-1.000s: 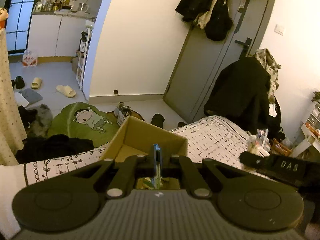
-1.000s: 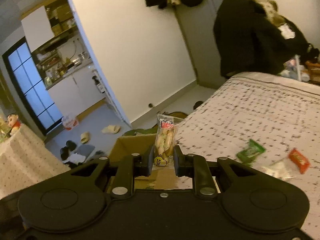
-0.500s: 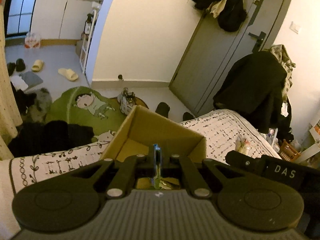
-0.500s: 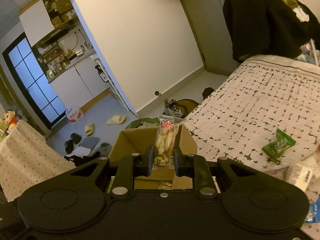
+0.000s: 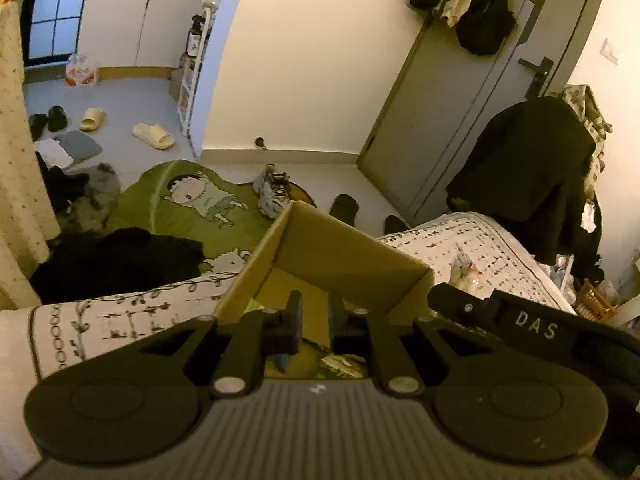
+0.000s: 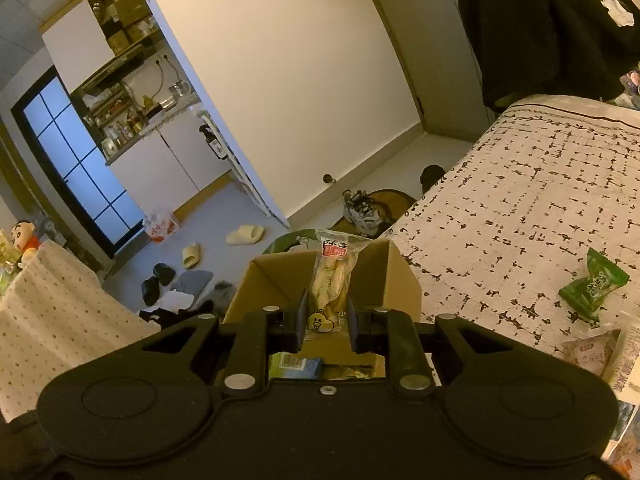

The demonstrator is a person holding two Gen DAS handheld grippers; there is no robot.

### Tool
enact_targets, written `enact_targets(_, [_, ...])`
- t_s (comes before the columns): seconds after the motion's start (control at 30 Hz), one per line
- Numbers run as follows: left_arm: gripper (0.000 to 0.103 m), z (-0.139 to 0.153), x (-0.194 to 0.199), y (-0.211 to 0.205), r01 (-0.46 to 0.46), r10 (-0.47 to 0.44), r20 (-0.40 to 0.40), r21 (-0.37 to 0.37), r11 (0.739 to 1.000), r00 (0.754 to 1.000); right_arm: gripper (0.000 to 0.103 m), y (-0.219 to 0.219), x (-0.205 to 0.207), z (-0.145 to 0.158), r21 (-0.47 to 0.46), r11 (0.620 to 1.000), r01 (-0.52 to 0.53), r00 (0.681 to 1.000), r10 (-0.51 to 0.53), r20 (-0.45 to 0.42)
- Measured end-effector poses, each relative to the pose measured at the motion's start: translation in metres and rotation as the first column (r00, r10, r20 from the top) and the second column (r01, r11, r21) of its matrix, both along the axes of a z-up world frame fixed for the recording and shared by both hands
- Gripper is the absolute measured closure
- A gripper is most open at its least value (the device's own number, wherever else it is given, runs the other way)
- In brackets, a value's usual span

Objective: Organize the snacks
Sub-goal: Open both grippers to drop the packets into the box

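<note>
Low in the left wrist frame, the left gripper (image 5: 314, 322) has just been parting its jaws to a narrow gap with nothing between them, over the open cardboard box (image 5: 340, 252); a blue packet (image 5: 282, 361) lies below inside. The right gripper (image 6: 324, 322) grips an upright clear snack pack (image 6: 330, 280), its red label unreadable, above the box. At lower right, "DAS" is printed on the right gripper's black body.

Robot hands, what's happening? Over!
Left gripper open over cardboard box, just let go. Right gripper holds snack packet above box. Nothing blocking.
</note>
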State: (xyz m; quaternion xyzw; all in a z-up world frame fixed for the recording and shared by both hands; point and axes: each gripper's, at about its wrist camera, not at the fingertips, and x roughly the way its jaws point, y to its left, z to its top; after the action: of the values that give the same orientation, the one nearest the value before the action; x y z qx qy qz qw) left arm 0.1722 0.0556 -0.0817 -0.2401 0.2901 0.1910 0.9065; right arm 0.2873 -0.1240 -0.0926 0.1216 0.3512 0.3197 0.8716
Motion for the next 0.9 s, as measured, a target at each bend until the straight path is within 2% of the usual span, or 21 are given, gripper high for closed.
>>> enact_targets(0.13, [0.07,0.006,-0.01,0.0,-0.027,0.027,-0.009,0.014,1.0,1.0,0.076,-0.007,-0.001,0.002,0.034,0.999,-0.006,1.0,0.007,-0.009])
enact_targets(0.3, [0.051,0.017,-0.024,-0.004,-0.027,0.027,0.016,0.039,0.999,1.0,0.056,-0.017,-0.009,0.014,0.044,0.999,0.006,1.0,-0.006,0.015])
enact_targets(0.43, [0.033,0.023,-0.033,-0.01,-0.03,0.03,0.017,0.039,0.999,0.999,0.054,-0.028,-0.019,0.023,0.026,0.999,0.019,0.999,-0.019,0.027])
enact_targets(0.47, [0.029,0.025,-0.034,-0.012,-0.023,0.023,0.01,0.038,0.999,1.0,0.05,-0.031,-0.022,0.025,0.013,1.0,0.022,0.999,-0.022,0.032])
enact_targets(0.53, [0.025,0.027,-0.036,-0.017,-0.017,0.018,-0.014,0.038,0.999,1.0,0.038,-0.039,-0.029,0.028,-0.025,0.999,0.038,0.998,-0.037,0.045])
enact_targets(0.57, [0.024,0.029,-0.038,-0.018,-0.018,0.019,-0.024,0.036,0.999,1.0,0.024,-0.043,-0.032,0.03,-0.043,0.998,0.054,0.997,-0.051,0.049])
enact_targets(0.6, [0.023,0.03,-0.039,-0.02,-0.02,0.021,-0.03,0.033,0.999,0.999,0.017,-0.049,-0.036,0.031,-0.059,0.995,0.076,0.996,-0.072,0.058])
enact_targets(0.67, [0.02,0.033,-0.042,-0.024,-0.018,0.019,-0.039,0.034,0.999,0.999,0.016,-0.058,-0.041,0.035,-0.089,0.991,0.096,0.993,-0.09,0.072])
enact_targets(0.77, [0.019,0.036,-0.045,-0.033,-0.011,0.016,-0.067,0.081,0.997,0.998,0.015,-0.071,-0.045,0.042,-0.12,0.986,0.113,0.991,-0.104,0.08])
enact_targets(0.83, [0.019,0.038,-0.048,-0.036,-0.001,0.008,-0.078,0.083,0.997,0.997,0.011,-0.077,-0.048,0.048,-0.134,0.983,0.121,0.989,-0.108,0.102])
enact_targets(0.9, [0.012,0.04,-0.049,-0.039,0.011,-0.005,-0.078,0.072,0.997,0.997,0.006,-0.082,-0.051,0.051,-0.14,0.982,0.127,0.987,-0.11,0.118])
